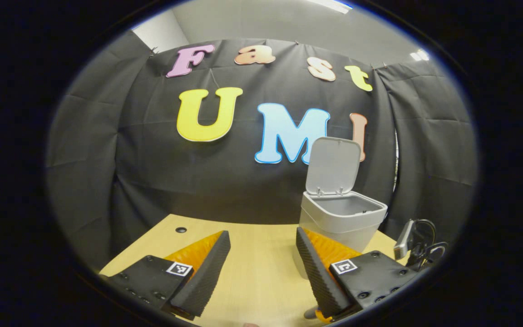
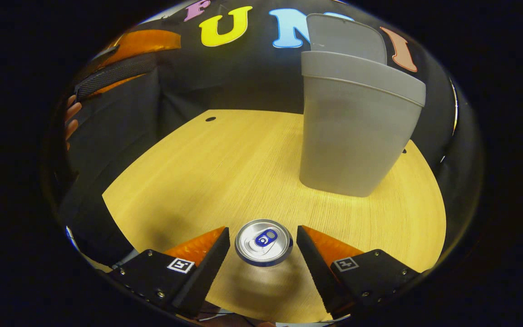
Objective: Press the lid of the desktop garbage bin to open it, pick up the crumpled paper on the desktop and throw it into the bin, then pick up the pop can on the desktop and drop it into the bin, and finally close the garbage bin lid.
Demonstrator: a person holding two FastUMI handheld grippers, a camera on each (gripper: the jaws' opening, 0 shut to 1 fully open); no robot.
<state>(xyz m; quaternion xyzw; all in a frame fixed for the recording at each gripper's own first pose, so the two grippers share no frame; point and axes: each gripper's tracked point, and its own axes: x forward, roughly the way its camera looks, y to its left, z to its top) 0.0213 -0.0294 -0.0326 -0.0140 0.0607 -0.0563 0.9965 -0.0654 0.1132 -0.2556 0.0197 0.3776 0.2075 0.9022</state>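
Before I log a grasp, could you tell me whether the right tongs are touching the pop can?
Apart: the right gripper view shows table between the pop can and each finger of the right tongs.

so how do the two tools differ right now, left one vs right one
The right tool has the pop can standing upright between its open fingers, with gaps on both sides; the left tool has nothing between its fingers. The right tool looks down at the tabletop from above the can; the left tool looks level toward the bin with its raised lid. Both are open.
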